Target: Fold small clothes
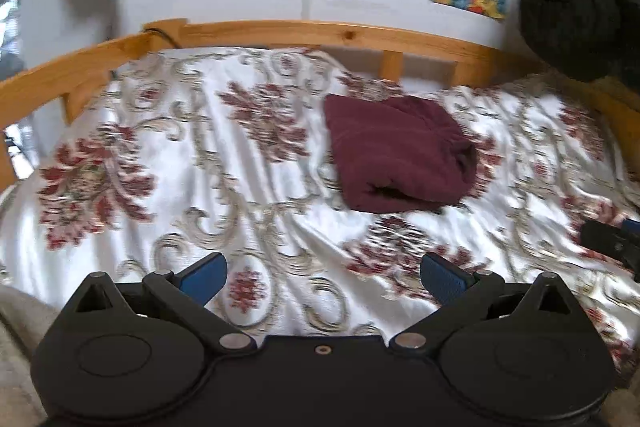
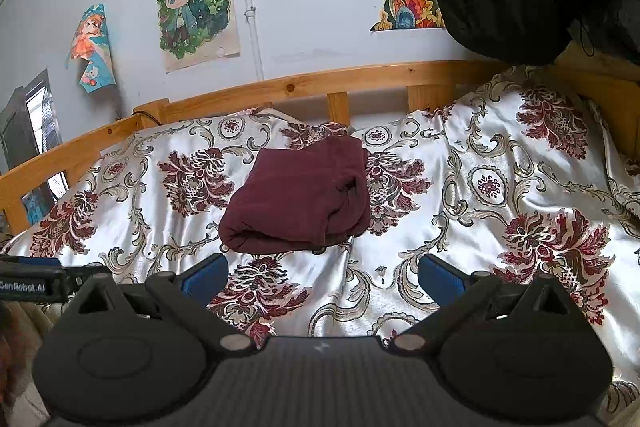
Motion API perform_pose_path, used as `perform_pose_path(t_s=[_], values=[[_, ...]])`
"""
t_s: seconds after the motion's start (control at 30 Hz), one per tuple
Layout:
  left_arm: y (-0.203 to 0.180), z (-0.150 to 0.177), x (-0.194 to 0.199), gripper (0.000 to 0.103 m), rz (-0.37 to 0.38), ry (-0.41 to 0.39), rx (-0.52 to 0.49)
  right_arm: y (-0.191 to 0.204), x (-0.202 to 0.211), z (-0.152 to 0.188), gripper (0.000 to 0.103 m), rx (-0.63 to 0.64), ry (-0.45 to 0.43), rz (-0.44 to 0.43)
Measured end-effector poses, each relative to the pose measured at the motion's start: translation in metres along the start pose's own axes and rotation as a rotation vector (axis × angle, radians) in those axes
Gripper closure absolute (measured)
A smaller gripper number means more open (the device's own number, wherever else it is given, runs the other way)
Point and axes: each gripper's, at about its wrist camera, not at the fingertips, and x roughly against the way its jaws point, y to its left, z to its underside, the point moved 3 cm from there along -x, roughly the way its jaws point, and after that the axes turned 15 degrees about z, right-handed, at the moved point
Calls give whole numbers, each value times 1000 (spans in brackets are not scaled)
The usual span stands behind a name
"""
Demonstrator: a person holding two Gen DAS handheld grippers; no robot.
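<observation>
A folded maroon fleece garment (image 2: 298, 197) lies on the floral satin bedspread (image 2: 500, 187), both hand-held grippers, left (image 1: 323, 277) and right (image 2: 322, 275), wide and empty; squaring its loose right edge would tidy it.

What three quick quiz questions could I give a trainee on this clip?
1. True or false: the left gripper holds the maroon garment.
2. Where does the garment lie? A) on the floral bedspread B) on the wooden bed rail C) between the right gripper fingers
3. Fill in: both grippers' fingers are ____.

Key: 1 false; 2 A; 3 open, with nothing between them.
</observation>
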Motion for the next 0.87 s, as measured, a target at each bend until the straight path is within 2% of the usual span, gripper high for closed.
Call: perform_pose_path(t_s=[0.23,0.87], values=[[4,-5,1,1,-51,14,-4,3,-1,0,0,4,10,6],[3,-5,0,1,-39,28,-20,3,-2,0,0,6,20,7]])
